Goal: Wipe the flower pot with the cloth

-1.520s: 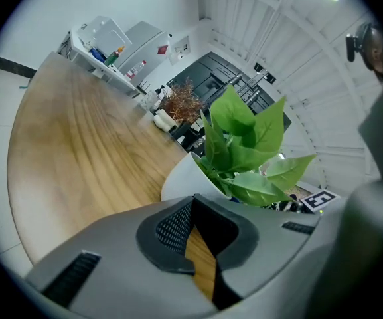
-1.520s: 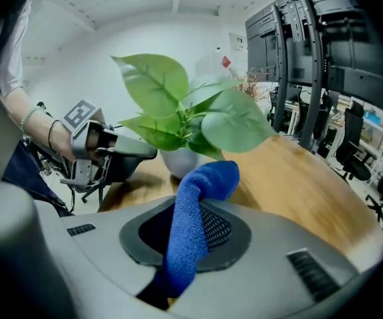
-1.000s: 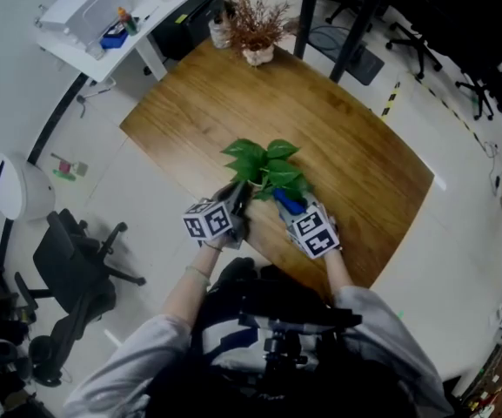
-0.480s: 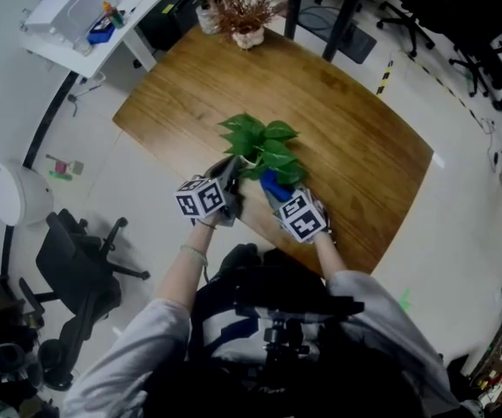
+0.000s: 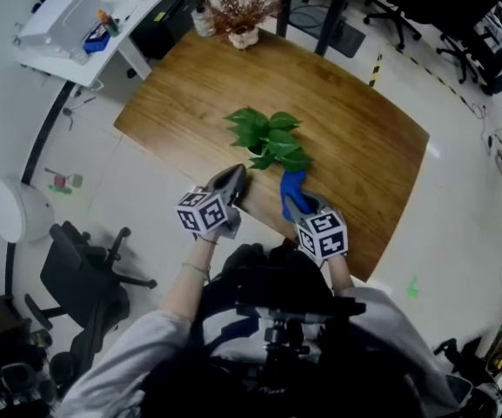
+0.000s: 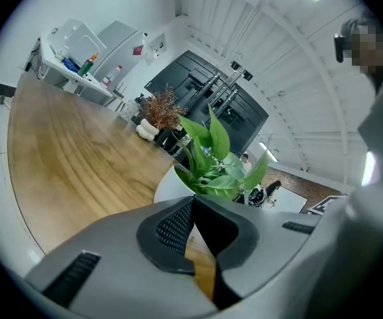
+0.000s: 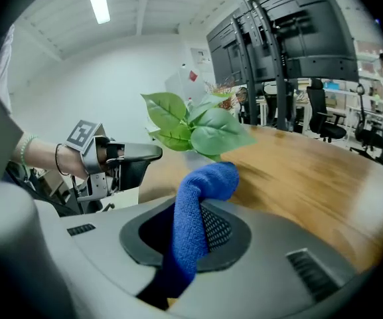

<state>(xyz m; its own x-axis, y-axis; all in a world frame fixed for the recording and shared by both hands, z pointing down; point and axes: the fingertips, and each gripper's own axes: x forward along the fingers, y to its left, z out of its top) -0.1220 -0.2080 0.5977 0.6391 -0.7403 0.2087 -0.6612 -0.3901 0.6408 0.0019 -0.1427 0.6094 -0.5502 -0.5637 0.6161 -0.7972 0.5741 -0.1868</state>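
Wooden table [image 5: 355,146] holds white flower pot [image 6: 168,186]; right tool [image 7: 190,234] pinches cloth [image 7: 208,181], left tool [image 6: 192,205] closed.

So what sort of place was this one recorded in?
Most likely an office or lab workroom. There is a black swivel office chair, a white side desk loaded with equipment, and tall racks of dark screens beyond the wooden table.

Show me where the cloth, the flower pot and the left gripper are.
cloth [image 7: 186,224]: right gripper view, the blue strip between the jaws.
flower pot [image 6: 172,187]: left gripper view, its white side wall.
left gripper [image 6: 194,199]: left gripper view, where its closed tips meet.
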